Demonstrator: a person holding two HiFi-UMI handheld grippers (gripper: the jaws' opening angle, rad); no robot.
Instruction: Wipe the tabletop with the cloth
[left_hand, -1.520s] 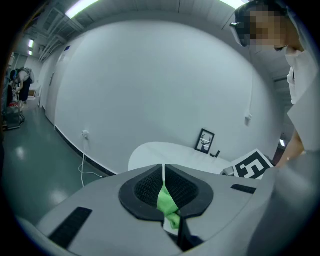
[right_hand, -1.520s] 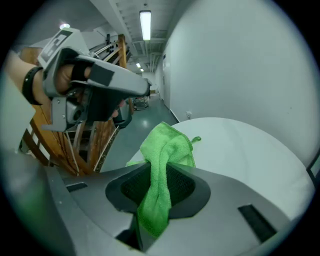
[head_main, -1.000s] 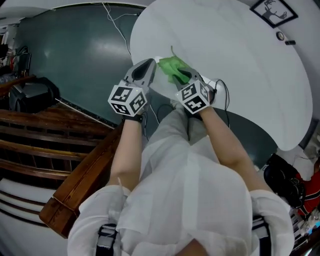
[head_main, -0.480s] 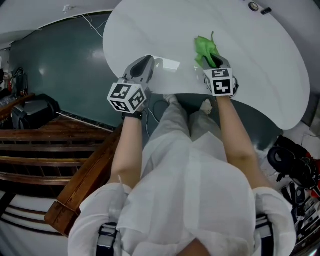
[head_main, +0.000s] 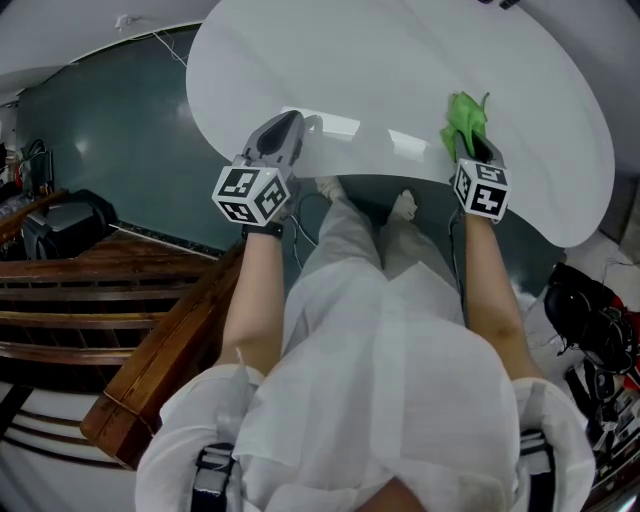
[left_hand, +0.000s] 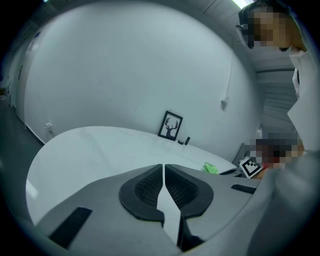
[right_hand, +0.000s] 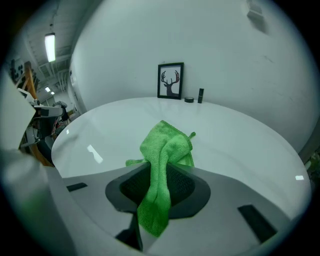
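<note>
The right tool (head_main: 470, 148) is clamped on the green cloth (head_main: 465, 115), whose bunched front lies on the white table (head_main: 380, 70) near its near edge, on the right side. A strip of cloth hangs back between the jaws. The left tool (head_main: 283, 140) sits at the table's near edge, well apart to the left, its jaws pressed together with nothing between them. A framed deer picture (right_hand: 170, 80) stands at the far edge.

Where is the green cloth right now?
In the head view the green cloth is on the right, clamped in the right tool, its free end lying on the white tabletop close to the edge nearest the person.
</note>
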